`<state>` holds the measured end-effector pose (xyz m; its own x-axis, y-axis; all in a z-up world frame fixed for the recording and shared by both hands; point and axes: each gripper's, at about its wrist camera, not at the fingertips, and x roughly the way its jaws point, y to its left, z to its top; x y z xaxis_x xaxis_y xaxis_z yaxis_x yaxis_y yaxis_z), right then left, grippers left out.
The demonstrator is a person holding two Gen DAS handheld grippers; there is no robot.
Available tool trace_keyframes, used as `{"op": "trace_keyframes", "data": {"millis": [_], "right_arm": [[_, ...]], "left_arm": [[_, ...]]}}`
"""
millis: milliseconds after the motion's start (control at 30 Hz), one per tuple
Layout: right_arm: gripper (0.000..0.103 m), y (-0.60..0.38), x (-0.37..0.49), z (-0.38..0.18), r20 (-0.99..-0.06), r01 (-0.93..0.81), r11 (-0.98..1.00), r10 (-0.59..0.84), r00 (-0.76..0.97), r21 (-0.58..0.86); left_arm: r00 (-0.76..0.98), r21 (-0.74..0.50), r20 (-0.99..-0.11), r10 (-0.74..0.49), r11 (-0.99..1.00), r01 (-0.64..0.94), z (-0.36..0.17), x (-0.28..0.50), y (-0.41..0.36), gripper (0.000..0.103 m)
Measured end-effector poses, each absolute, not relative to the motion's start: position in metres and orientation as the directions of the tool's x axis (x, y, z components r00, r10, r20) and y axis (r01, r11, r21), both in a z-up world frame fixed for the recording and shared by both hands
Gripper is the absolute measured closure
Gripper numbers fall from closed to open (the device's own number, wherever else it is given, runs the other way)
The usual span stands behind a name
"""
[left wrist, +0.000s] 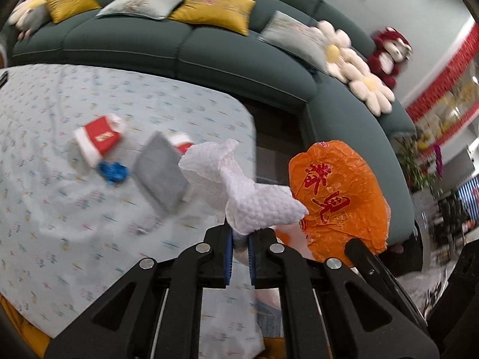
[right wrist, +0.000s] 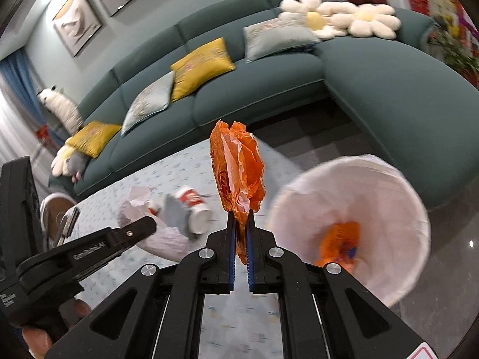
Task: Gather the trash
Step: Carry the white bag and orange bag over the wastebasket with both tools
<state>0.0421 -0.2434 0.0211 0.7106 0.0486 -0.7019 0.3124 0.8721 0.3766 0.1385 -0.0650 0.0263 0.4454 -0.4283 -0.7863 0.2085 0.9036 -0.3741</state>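
my left gripper [left wrist: 239, 233] has its jaws clenched on a crumpled white paper towel [left wrist: 236, 188], which sticks up and forward out of the blue pads. my right gripper [right wrist: 241, 218] has its jaws pinched tight on a crumpled orange plastic bag [right wrist: 238, 167], standing upright above the fingertips. in the left wrist view that same orange bag sits just to the right of the towel, so i judge my two hands are close together, side by side.

just to the right of the orange bag in the right wrist view is the white-lined trash bin [right wrist: 353, 209], mouth open towards me, with an orange piece already lying at its bottom. so some trash looks collected, and two more pieces are in my jaws, neither yet over the bin's mouth.

still left on the table [left wrist: 60, 209], with its light patterned cloth, are a red and white carton [left wrist: 97, 140], a grey flat piece [left wrist: 163, 173], a small blue item [left wrist: 113, 172] and a red and white cup [right wrist: 194, 209] lying on its side. i reckon those need at least another trip.

both grippers point forward and downward, over the table's edge, with the green sofa [right wrist: 269, 89] beyond. the blur makes finer detail hard to tell.
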Motion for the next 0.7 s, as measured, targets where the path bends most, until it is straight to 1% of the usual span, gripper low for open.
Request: {"op": "trace_keyframes", "data": {"millis": [367, 533, 700], "right_arm": [[0.097, -0.311, -0.012, -0.005, -0.727, 0.438, 0.819, -0.037, 0.685, 0.371], [0.097, -0.326, -0.021, -0.018, -0.738, 0.469, 0.797, -0.043, 0.673, 0.381], [0.097, -0.333, -0.026, -0.030, -0.748, 0.489, 0.780, -0.039, 0.663, 0.392]], "left_arm": [[0.359, -0.341, -0.805, -0.472, 0.864, 0.371, 0.014, 0.105, -0.149, 0.095], [0.321, -0.336, -0.817, -0.480, 0.847, 0.411, 0.002, 0.097, -0.173, 0.095], [0.289, -0.339, -0.830, -0.477, 0.843, 0.416, -0.009, 0.095, -0.186, 0.094]]}}
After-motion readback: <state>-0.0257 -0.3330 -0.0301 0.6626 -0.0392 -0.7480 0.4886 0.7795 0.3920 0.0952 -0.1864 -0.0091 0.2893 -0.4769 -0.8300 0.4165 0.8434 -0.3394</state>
